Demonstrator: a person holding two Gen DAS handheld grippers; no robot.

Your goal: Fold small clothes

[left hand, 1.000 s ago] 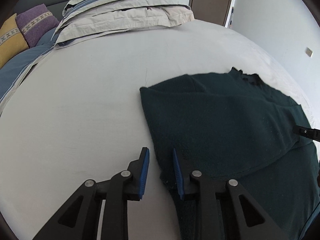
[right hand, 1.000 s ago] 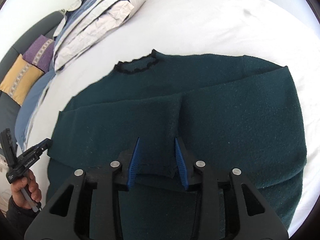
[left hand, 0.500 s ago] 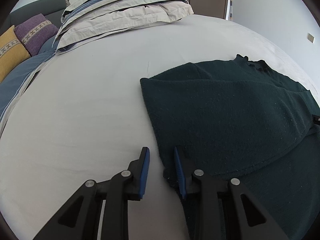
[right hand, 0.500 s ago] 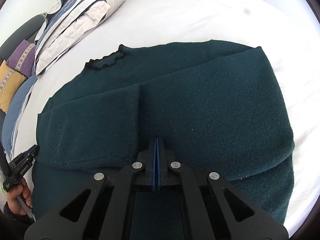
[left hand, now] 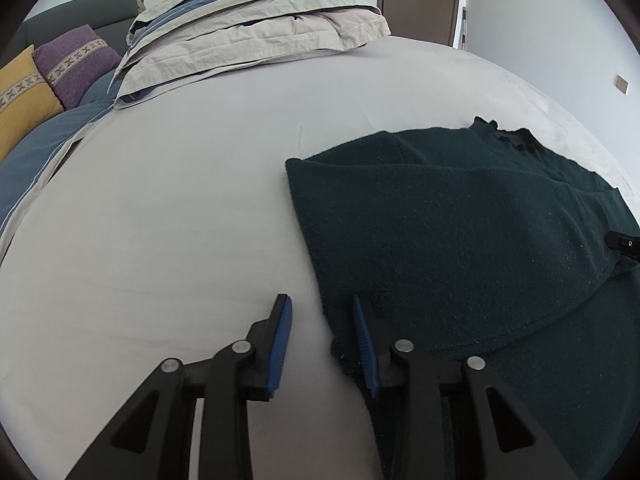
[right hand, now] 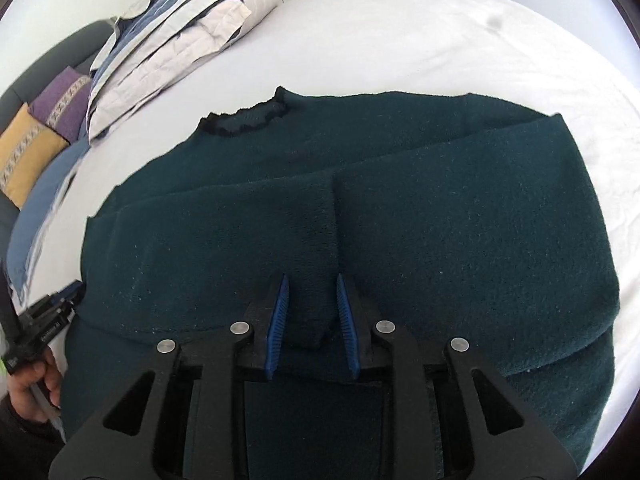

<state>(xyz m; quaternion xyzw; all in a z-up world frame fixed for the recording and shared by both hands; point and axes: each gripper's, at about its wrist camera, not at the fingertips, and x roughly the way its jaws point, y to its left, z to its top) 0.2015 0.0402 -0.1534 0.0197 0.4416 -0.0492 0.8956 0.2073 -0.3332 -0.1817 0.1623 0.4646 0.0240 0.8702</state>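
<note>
A dark green sweater lies flat on the white bed, both sleeves folded across its chest and the neckline at the far side. My right gripper hovers over the front of the chest. Its jaws are opening, with the left sleeve's cuff lying loose between them and untouched by the pads. My left gripper is at the sweater's left edge. Its jaws are opening too, and that edge sits between them, close to the right pad but not pinched.
A pile of folded bedding fills the far end of the bed. Purple and yellow cushions and a blue cover lie at the far left. A hand holds the left gripper. A door stands behind.
The right gripper's jaws closed together at the sleeve cuff half a second ago and now stand apart again. The left gripper's jaws have spread wider at the sweater's edge.
</note>
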